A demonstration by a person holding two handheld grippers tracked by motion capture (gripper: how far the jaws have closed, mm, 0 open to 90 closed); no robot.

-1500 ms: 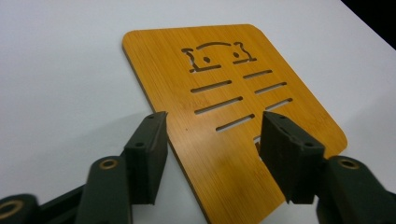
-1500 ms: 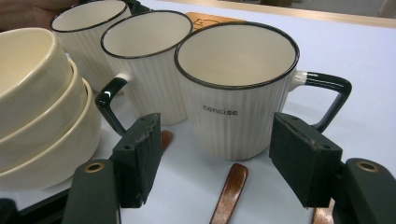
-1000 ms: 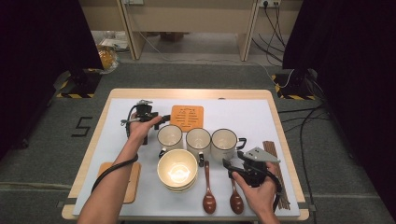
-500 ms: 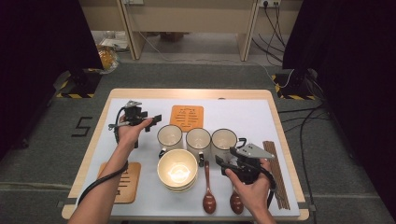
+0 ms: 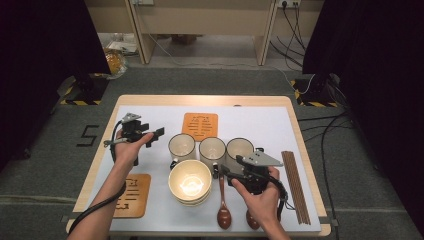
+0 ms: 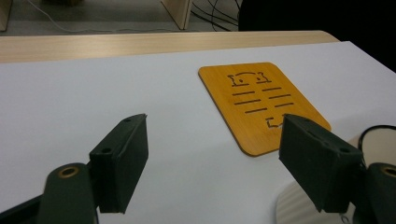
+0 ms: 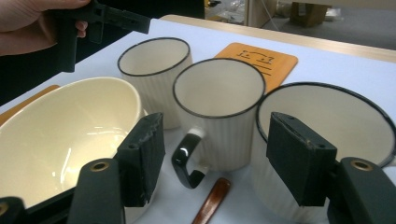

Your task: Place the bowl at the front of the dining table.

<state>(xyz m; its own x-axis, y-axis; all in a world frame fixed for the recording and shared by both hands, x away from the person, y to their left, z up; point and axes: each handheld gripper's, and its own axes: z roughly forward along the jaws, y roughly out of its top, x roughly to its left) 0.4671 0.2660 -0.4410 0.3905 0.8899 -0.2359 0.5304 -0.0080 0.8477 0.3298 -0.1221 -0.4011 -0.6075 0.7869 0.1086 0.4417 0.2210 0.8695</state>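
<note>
**Both grippers open and empty over the bench, three mugs between them**

Nearest the person, two dark wooden spoons [image 5: 223, 202] lie on the white bench [image 5: 300, 130] by the right hand, handles pointing far. A bamboo coaster [image 5: 131, 195] lies at the near left. Just left of the spoons stands a stack of cream bowls [image 5: 189, 182].

The right gripper [image 5: 231, 167] is held just near the right-hand mug, its jaws spread wide with nothing between them. In the right gripper view they frame the middle mug [image 7: 218, 112], whose black handle faces the camera, and the rim of the right mug [image 7: 322, 126] sits close to the right jaw, apart from it. A bundle of chopsticks [image 5: 295, 185] lies along the bench's right edge.

Behind the bowls the three cream mugs stand in a row, side by side; the left mug [image 5: 181, 147] is nearest the left gripper [image 5: 159, 132]. That gripper hovers above the bench to the left of the row, jaws wide open and empty, pointing right.

Farther off, a second bamboo coaster [image 5: 200, 126] lies flat behind the mugs.
</note>
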